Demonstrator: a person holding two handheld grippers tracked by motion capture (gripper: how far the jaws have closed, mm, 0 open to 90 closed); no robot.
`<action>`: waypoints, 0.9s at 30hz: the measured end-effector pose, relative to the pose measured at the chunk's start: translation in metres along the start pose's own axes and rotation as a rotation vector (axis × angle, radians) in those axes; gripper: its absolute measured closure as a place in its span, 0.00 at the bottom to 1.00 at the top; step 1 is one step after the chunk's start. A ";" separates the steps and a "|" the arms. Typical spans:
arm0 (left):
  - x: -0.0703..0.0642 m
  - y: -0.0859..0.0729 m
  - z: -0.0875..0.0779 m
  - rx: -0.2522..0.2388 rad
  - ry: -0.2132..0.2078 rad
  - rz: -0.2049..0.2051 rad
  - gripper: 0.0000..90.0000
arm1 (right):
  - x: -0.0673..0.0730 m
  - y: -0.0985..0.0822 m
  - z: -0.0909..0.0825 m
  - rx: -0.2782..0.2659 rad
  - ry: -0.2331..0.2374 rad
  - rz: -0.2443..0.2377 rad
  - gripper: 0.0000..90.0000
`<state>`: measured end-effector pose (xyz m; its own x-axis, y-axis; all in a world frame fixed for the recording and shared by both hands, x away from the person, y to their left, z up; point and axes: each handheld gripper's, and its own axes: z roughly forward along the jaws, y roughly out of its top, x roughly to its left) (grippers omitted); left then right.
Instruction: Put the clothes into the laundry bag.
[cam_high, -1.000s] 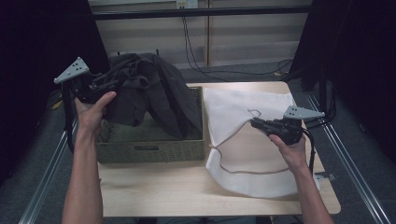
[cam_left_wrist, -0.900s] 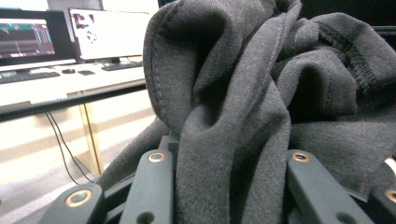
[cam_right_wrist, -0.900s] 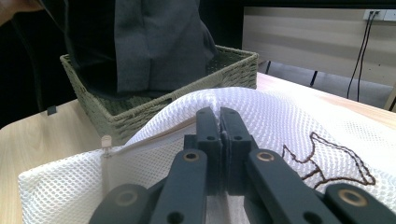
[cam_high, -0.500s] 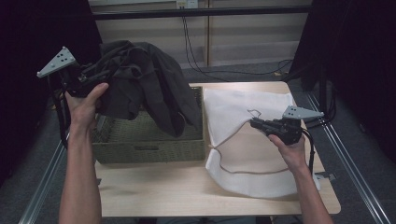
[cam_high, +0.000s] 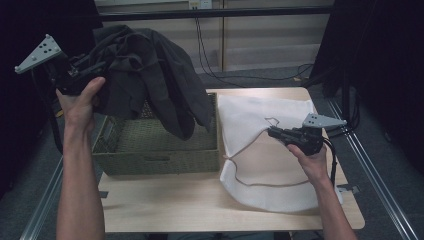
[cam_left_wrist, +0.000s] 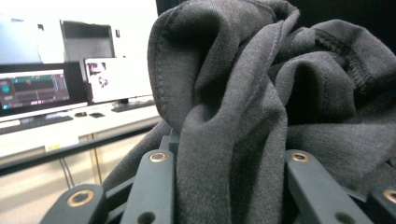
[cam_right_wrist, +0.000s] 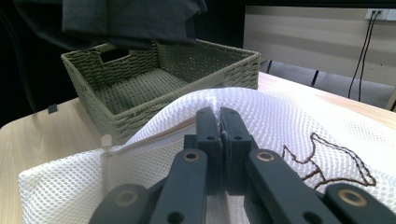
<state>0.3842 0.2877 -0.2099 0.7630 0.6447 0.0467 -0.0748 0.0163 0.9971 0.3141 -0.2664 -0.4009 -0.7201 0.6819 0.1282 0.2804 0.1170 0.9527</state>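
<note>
Up in the frame's upper left, the left gripper (cam_high: 95, 67) clamps a soft, dark grey knit garment (cam_high: 150, 75) above the woven olive basket (cam_high: 155, 157). At right, the right gripper (cam_high: 274, 132) pinches the white mesh bag (cam_high: 250, 115), its jaws nearly together.

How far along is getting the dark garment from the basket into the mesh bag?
Done: the left claw has gripped the dark garment and lifted it out of the woven basket. In hand: the right claw pinches the white mesh bag by its zipper edge. Left: carrying the garment across and putting it inside.
</note>
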 end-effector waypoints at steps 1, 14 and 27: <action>-0.001 0.002 0.000 -0.014 -0.002 -0.008 0.76 | 0.000 0.000 0.000 0.000 0.000 0.000 0.98; -0.009 0.028 -0.012 -0.070 0.012 0.028 0.76 | 0.000 -0.001 0.001 0.001 0.004 0.007 0.98; -0.033 0.043 -0.015 -0.125 -0.062 0.018 0.76 | 0.000 -0.001 0.002 0.006 0.002 0.008 0.98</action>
<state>0.3464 0.2782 -0.1697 0.7989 0.5971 0.0720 -0.1651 0.1027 0.9809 0.3149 -0.2650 -0.4026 -0.7191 0.6814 0.1363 0.2898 0.1159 0.9500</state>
